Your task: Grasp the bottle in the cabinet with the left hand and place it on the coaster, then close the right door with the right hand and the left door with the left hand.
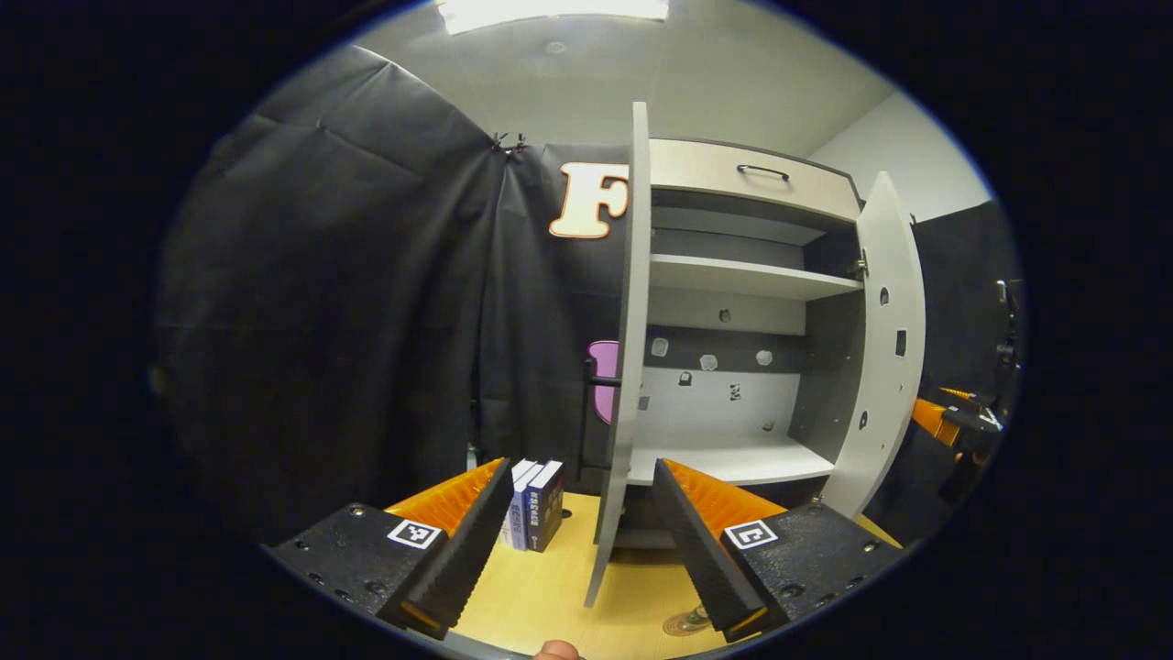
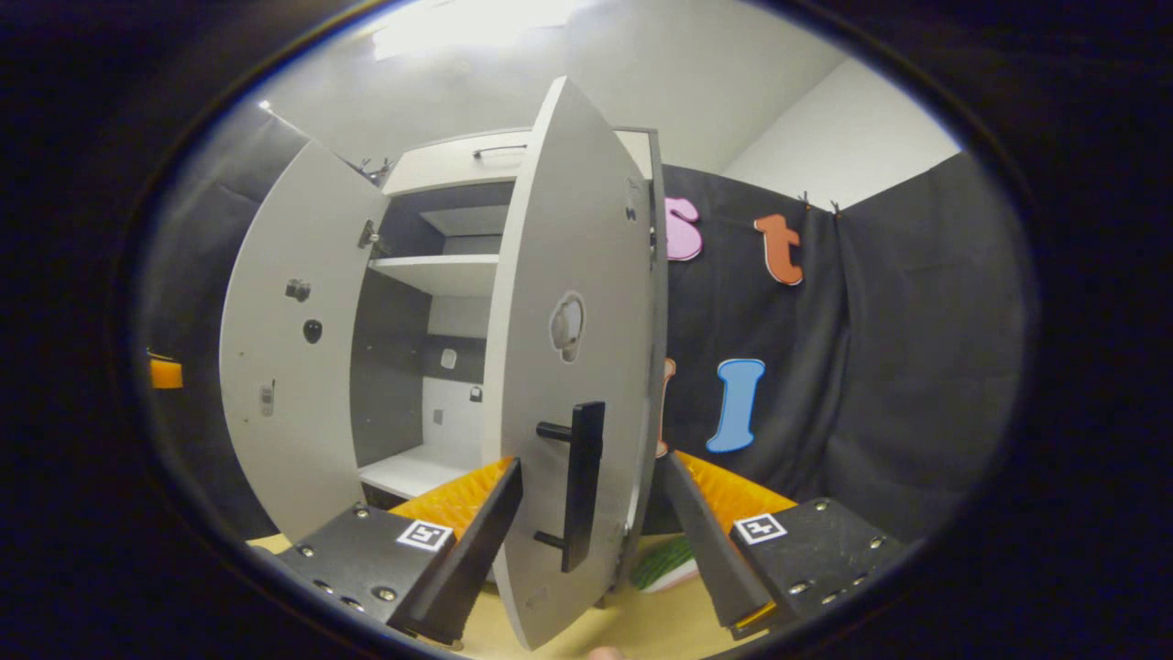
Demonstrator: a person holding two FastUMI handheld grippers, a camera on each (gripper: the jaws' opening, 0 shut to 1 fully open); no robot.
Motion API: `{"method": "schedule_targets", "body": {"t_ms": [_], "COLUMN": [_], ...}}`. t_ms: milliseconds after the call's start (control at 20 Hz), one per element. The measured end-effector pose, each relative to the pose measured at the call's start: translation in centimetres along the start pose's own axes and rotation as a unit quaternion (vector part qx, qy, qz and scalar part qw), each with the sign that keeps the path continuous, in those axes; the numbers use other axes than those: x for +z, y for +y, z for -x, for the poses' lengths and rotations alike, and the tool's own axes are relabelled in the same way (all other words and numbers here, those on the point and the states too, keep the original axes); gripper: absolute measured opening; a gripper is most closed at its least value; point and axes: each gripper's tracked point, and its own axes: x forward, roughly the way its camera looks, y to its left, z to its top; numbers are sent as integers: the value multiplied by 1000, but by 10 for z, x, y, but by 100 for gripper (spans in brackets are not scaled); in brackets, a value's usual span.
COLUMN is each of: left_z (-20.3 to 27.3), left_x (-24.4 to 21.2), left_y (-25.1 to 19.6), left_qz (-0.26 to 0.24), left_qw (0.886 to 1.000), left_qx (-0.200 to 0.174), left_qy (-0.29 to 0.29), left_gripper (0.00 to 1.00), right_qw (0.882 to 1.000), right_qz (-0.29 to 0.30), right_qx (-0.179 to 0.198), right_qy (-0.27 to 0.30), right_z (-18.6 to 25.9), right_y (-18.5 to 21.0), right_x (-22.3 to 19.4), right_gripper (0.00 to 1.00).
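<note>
The white cabinet (image 1: 751,174) stands with both doors swung out and its shelves bare. In the left gripper view my left gripper (image 1: 583,465) is open, and the left door (image 1: 632,302) shows edge-on between its fingers. A round coaster (image 1: 683,625) lies on the table by the right finger, with a greenish object on it, mostly hidden. In the right gripper view my right gripper (image 2: 596,460) is open, straddling the right door (image 2: 568,275) near its black handle (image 2: 584,481). A green-and-white object (image 2: 667,564) peeks out past the door's lower edge.
Upright books (image 1: 536,504) stand on the wooden table (image 1: 550,587) left of the cabinet. The right door (image 1: 884,348) hangs open at the far right, with the other gripper (image 1: 953,422) beyond it. The left door (image 2: 284,367) is swung wide. Black cloth walls surround the booth.
</note>
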Motion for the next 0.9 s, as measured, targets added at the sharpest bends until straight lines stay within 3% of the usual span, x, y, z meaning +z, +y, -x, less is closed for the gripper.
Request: {"method": "schedule_targets", "body": {"t_ms": [50,100,250,300,350,450,500,550,900], "left_z": [2,3,1,0,1,1,1,6,14], "left_x": [0,1,0,0,-1,-3,-5,-6,-7], "left_y": [3,7,8,9,10,14,16,21,32], "left_qz": [0,1,0,1,3,2,0,-1,0], "left_qw": [1000,1000,1000,1000,1000,1000,999,999,998], "left_qx": [4,8,21,23,25,30,33,35,56], "left_qy": [0,-2,-4,-3,-2,-1,-2,-2,-3], "left_gripper": [96,94,96,96,96,97,94,97,96], "right_qw": [1000,1000,999,999,999,999,998,998,993], "right_qz": [-5,-9,-15,-14,-11,4,5,3,-46], "right_qx": [8,16,39,47,49,42,53,61,98], "right_qy": [3,5,10,11,12,13,15,21,43], "right_z": [-5,-9,-21,-26,-30,-37,-41,-48,-75], "right_y": [4,8,23,29,33,30,33,39,62], "right_x": [-1,-2,-3,-2,-1,-2,-4,-7,-11], "right_gripper": [92,96,92,96,92,96,96,100,100]}}
